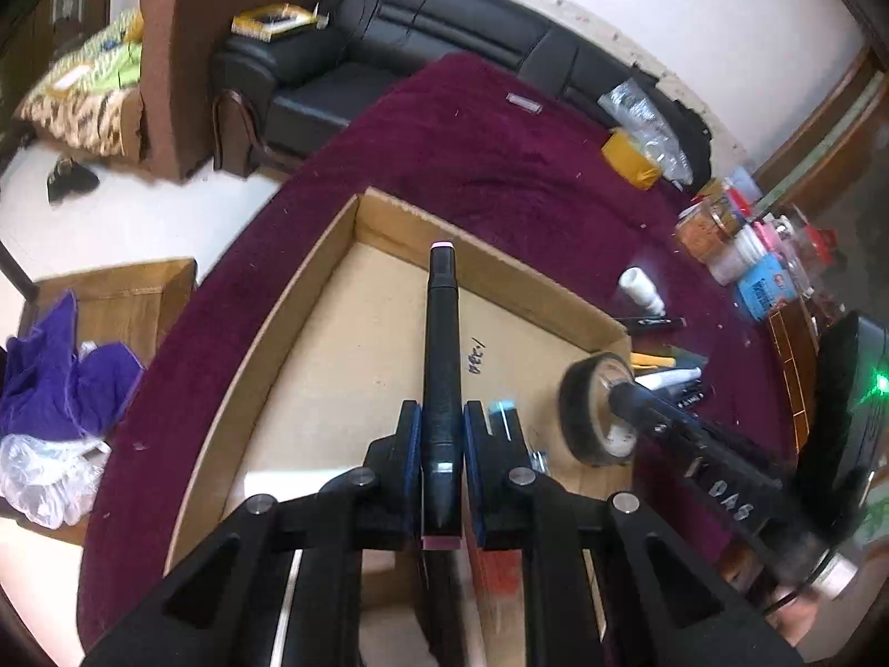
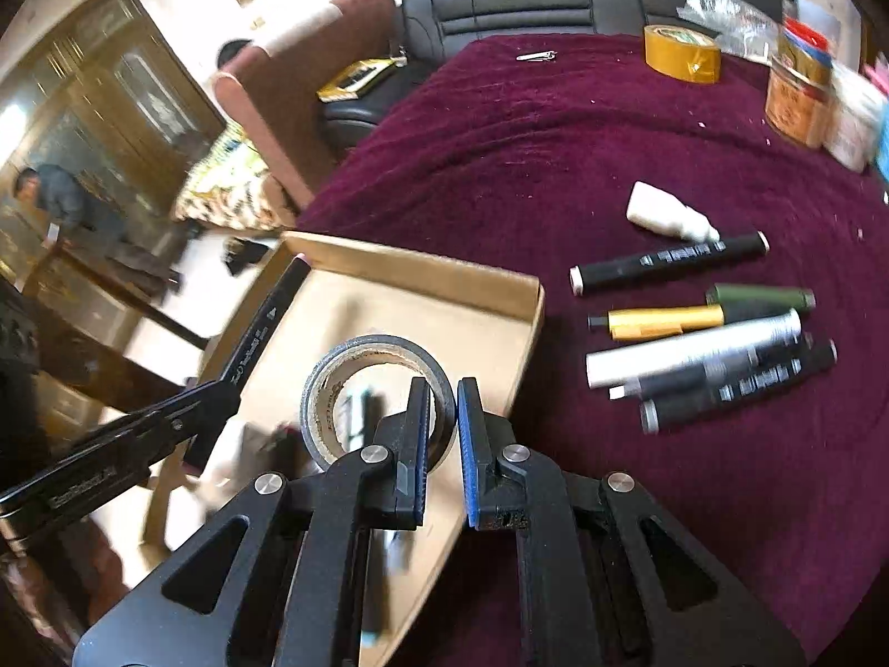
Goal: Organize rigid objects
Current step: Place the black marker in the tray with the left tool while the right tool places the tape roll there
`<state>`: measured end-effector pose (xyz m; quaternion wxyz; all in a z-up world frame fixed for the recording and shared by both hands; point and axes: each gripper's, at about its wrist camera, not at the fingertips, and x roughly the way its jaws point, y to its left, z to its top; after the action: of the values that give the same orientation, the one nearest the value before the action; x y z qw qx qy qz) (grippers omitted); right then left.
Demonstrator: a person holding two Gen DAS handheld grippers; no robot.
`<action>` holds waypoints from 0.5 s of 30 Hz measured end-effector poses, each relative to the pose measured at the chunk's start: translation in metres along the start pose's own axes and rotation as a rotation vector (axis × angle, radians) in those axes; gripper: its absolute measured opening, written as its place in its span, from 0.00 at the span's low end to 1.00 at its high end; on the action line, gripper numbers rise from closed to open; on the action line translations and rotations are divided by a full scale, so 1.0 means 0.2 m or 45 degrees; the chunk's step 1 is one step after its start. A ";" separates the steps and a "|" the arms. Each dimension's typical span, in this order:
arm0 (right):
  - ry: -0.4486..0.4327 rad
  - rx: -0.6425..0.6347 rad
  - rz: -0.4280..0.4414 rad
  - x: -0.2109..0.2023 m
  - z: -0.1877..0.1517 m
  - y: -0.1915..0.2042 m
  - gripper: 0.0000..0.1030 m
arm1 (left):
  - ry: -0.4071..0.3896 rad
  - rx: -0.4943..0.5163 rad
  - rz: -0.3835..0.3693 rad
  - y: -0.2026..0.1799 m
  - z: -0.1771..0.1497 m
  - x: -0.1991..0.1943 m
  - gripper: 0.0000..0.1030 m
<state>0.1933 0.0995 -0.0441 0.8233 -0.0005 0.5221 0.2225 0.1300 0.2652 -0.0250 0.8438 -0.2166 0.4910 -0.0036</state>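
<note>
My left gripper (image 1: pixel 441 425) is shut on a black marker (image 1: pixel 441 344) with a pink end cap, held above the open cardboard box (image 1: pixel 311 300). In the right wrist view that marker (image 2: pixel 266 322) points over the box (image 2: pixel 522 322) from the left. My right gripper (image 2: pixel 443 417) is shut on the rim of a black tape roll (image 2: pixel 339 367) and holds it over the box; the roll shows in the left wrist view (image 1: pixel 597 408) too. Several markers (image 2: pixel 705 356) and a small white bottle (image 2: pixel 667 211) lie on the maroon cloth to the right of the box.
A yellow tape roll (image 2: pixel 682 53), jars and boxes (image 2: pixel 800 94) stand at the far right of the table. A black sofa (image 1: pixel 389 50) and brown armchair (image 1: pixel 183 44) lie beyond the table. A carton with purple cloth (image 1: pixel 66 367) sits on the floor to the left.
</note>
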 end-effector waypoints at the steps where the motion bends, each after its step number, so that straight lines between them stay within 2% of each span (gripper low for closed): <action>1: 0.011 -0.013 -0.022 0.04 0.02 0.01 0.10 | 0.015 0.000 0.013 0.00 0.01 0.03 0.13; 5: 0.048 -0.042 -0.096 0.13 0.03 0.04 0.10 | 0.089 -0.026 0.023 0.02 0.01 0.12 0.13; 11: 0.046 -0.107 -0.137 0.15 0.02 0.07 0.10 | 0.105 -0.024 0.032 0.00 -0.01 0.14 0.14; 15: 0.064 -0.112 -0.059 0.15 0.02 0.05 0.14 | 0.131 -0.024 0.005 0.01 0.00 0.16 0.15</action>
<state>0.2037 0.1194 -0.0654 0.8140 -0.0544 0.5323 0.2261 0.1453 0.2608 -0.0519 0.8154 -0.2232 0.5341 -0.0083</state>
